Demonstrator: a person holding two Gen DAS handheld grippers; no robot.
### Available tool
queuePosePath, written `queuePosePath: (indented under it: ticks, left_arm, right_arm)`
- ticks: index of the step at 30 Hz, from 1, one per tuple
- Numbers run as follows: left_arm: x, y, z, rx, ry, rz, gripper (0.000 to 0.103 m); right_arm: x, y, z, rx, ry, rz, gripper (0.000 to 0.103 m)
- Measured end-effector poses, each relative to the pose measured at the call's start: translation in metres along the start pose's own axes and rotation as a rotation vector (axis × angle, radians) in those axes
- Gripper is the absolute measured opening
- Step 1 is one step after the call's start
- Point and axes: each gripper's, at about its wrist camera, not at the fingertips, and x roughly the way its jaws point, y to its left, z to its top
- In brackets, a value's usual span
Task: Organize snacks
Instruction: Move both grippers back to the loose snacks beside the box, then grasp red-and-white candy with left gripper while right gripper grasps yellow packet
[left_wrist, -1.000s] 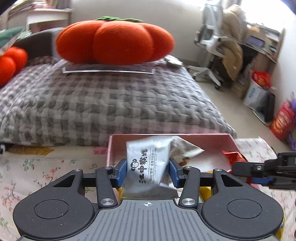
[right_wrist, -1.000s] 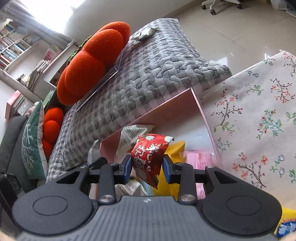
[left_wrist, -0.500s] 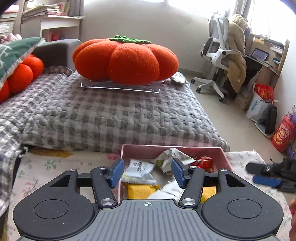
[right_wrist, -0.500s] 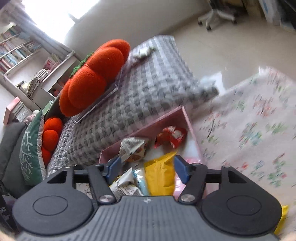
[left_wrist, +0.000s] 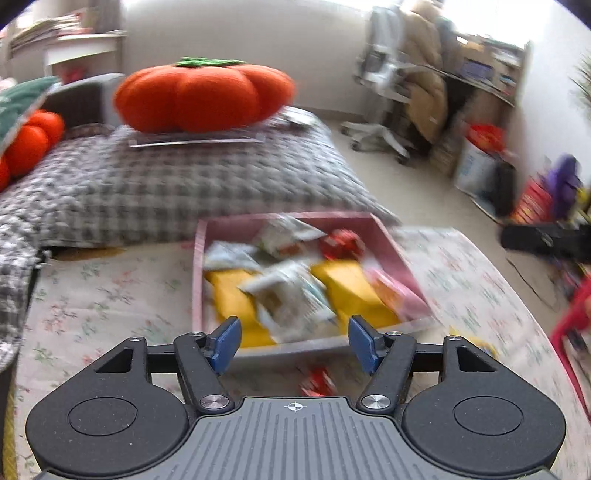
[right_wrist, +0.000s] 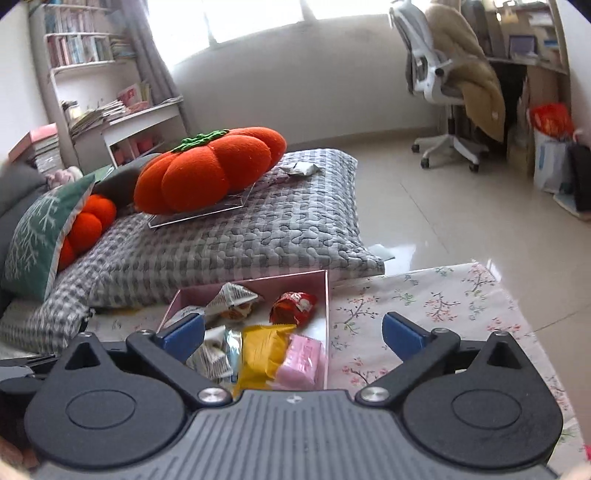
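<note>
One pink box (right_wrist: 326, 295), two yellow packets (left_wrist: 351, 291).

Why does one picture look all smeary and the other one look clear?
In the left wrist view the pink box and its snacks are streaked by motion blur, while the left tool stays crisp. In the right wrist view the same box and the red packet are sharp, the window glares white, and the fisheye lens bends the walls.
</note>
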Motion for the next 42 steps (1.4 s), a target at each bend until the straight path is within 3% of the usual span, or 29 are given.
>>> queuePosePath:
  ticks: [4, 11, 14, 17, 21, 27, 32, 35, 42]
  left_arm:
    - [-0.005, -0.021, -0.021, 0.098, 0.034, -0.037, 0.069]
    - [-0.001, -0.033, -0.035, 0.151, 0.059, -0.041, 0.070]
    - [0.008, -0.028, -0.038, 0.141, 0.079, -0.005, 0.072]
    - [0.015, -0.024, -0.040, 0.119, 0.098, -0.001, 0.072]
    - [0.022, -0.020, -0.042, 0.105, 0.101, 0.023, 0.072]
    - [0.041, -0.020, -0.045, 0.069, 0.138, 0.023, 0.072]
    - [0.058, -0.027, -0.048, 0.069, 0.160, 0.042, 0.072]
    - [0.067, -0.026, -0.050, 0.065, 0.171, 0.060, 0.072]
    - [0.071, -0.013, -0.046, -0.007, 0.174, 0.051, 0.072]
  right_arm:
    - [-0.003, -0.006, -0.012, -0.022, 0.059, -0.009, 0.103]
    - [-0.002, -0.030, -0.018, 0.024, 0.095, -0.052, 0.103]
    - [0.010, -0.034, -0.027, 0.021, 0.164, -0.067, 0.102]
    - [0.019, -0.028, -0.031, -0.012, 0.180, -0.102, 0.102]
    - [0.019, -0.016, -0.034, -0.056, 0.190, -0.087, 0.102]
    - [0.031, -0.026, -0.039, -0.115, 0.264, -0.201, 0.098]
    - [0.038, -0.053, -0.041, -0.030, 0.317, -0.174, 0.097]
    - [0.050, -0.050, -0.049, -0.083, 0.370, -0.191, 0.094]
    - [0.059, -0.044, -0.053, -0.170, 0.400, -0.201, 0.093]
